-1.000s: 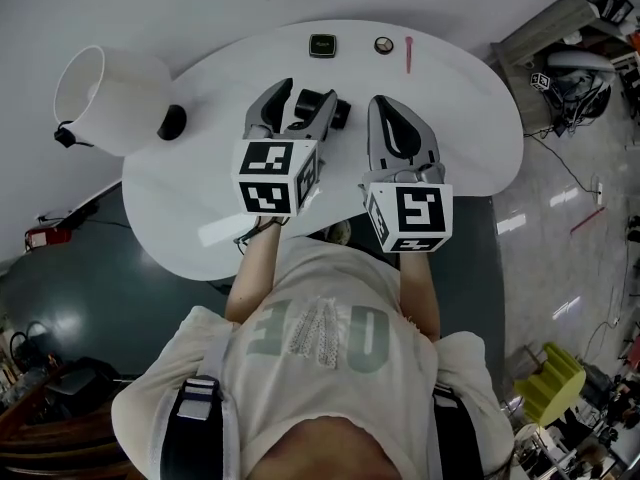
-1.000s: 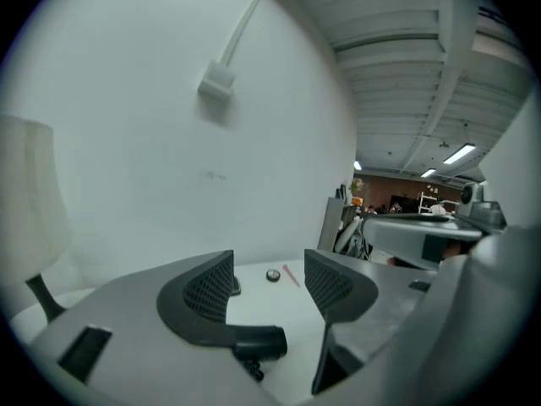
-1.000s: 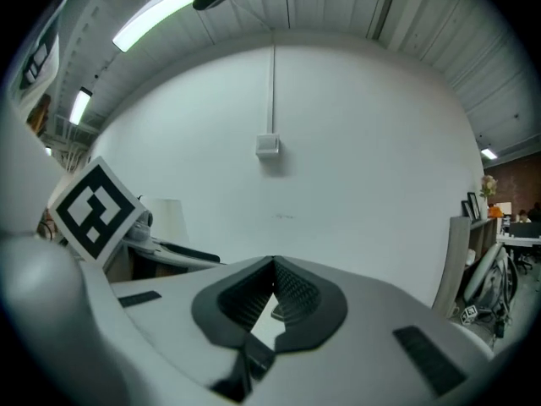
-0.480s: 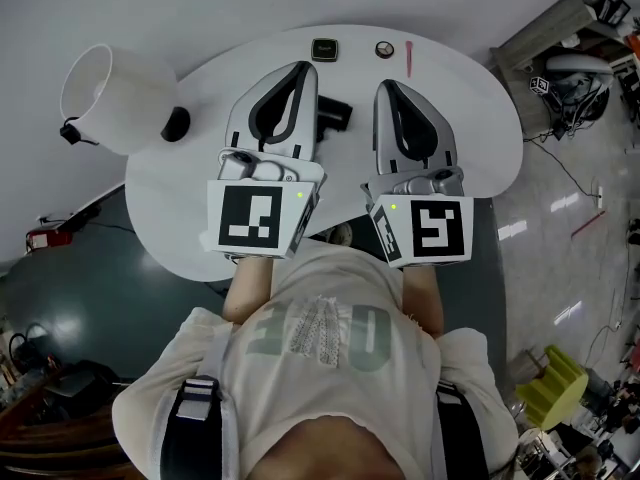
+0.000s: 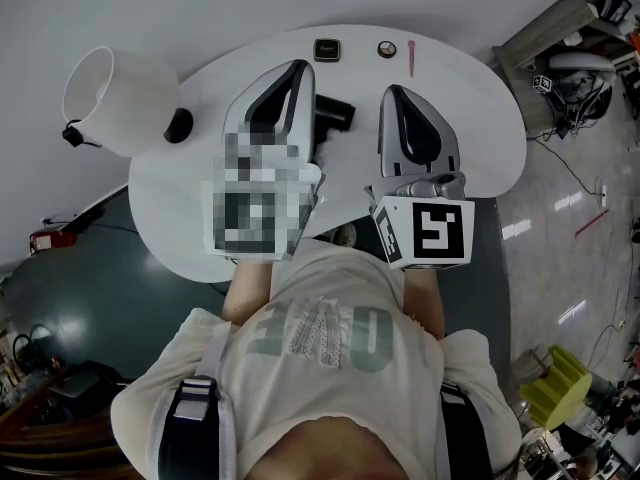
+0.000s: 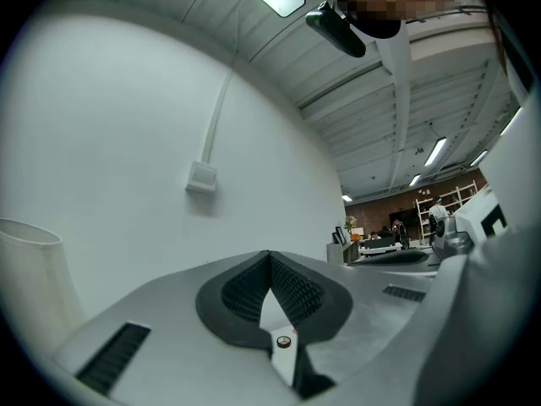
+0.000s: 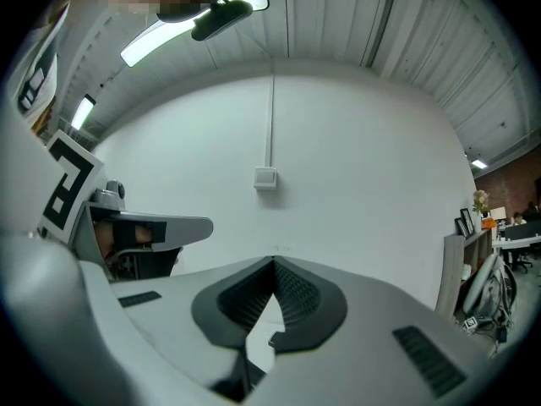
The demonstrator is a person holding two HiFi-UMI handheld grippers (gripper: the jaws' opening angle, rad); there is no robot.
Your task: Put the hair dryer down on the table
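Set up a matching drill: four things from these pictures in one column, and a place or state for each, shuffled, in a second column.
1. hair dryer
2. pink stick
3. white lampshade
4. left tongs

a. shut, holding nothing
b. at the left end of the table
c. lying in the middle of the table, untouched
d. by the table's far edge, right side

Pairs: 1-c, 2-d, 3-b, 4-a

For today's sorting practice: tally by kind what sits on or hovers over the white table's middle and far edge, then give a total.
grippers: 2 (left gripper, right gripper)
hair dryer: 1
small far-edge items: 3 (dark square, round piece, pink stick)
total: 6
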